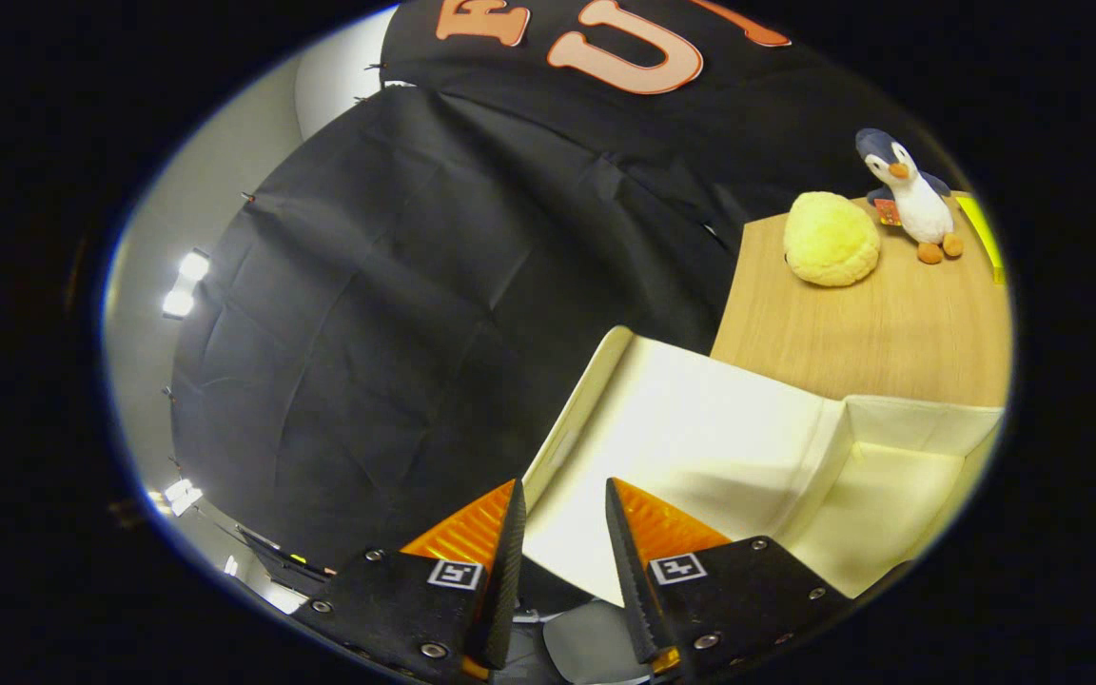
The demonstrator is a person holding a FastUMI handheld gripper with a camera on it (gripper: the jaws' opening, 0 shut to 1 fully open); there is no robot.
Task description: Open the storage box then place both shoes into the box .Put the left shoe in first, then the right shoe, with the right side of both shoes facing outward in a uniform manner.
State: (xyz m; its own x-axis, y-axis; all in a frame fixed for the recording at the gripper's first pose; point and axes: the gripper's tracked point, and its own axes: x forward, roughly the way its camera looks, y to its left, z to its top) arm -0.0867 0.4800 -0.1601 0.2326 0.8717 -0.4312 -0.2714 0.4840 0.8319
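With the lid [691, 428] of the cream storage box [890, 495] already swung up and lying open, the first step looks done; the box interior beyond the lid seems empty, so both shoes are, by my judgement, still to go in, left one first; the gripper [562, 533] hangs just over the lid's near edge, its fingers parted by a modest gap with nothing held between them; past the box, on the wooden table [852, 333], sit a yellow plush ball [831, 238] and a toy penguin [910, 195].
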